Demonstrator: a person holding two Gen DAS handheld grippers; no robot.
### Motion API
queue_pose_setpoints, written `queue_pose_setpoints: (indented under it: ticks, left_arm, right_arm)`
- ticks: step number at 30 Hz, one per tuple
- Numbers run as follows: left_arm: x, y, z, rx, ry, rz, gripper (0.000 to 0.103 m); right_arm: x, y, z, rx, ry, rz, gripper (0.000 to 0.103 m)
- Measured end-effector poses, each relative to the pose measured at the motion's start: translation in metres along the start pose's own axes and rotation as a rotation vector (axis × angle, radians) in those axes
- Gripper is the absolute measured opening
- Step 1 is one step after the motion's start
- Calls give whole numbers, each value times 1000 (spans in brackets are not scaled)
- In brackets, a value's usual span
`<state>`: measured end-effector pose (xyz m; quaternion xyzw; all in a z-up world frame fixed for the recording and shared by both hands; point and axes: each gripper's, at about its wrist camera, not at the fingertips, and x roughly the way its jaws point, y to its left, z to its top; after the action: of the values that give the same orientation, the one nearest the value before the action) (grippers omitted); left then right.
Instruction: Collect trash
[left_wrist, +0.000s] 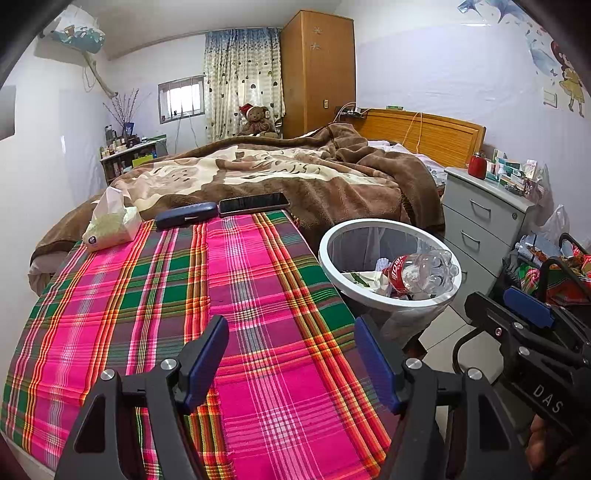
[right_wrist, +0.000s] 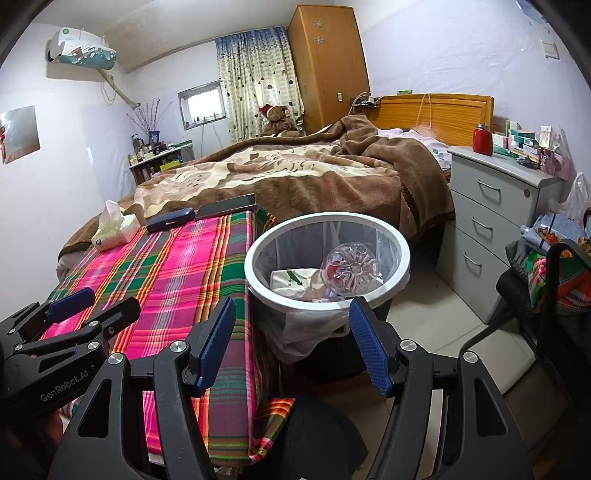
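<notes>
Your left gripper (left_wrist: 291, 363) is wide open w/ nothing in it, over the plaid cloth (left_wrist: 177, 295). Your right gripper (right_wrist: 291, 347) is wide open too, empty, near the bin (right_wrist: 258, 288). The bottle (right_wrist: 349, 267) lies in the bin on paper trash (right_wrist: 291, 282). Tissues (left_wrist: 109, 225), a case (left_wrist: 184, 215) & a phone (left_wrist: 253, 204) sit at the cloth's far end.

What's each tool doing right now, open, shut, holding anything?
Left tool: open, holding nothing, above the plaid cloth.
Right tool: open, holding nothing, facing the trash bin.
</notes>
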<state>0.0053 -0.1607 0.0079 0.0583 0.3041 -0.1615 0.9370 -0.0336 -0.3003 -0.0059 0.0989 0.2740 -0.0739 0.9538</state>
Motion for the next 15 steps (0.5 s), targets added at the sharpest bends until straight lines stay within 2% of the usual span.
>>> queue_pose_setpoints:
  ticks: [15]
  left_arm:
    - [0, 0, 0, 0, 3, 0, 70]
  right_arm:
    - [1, 0, -1, 1, 1, -2, 65]
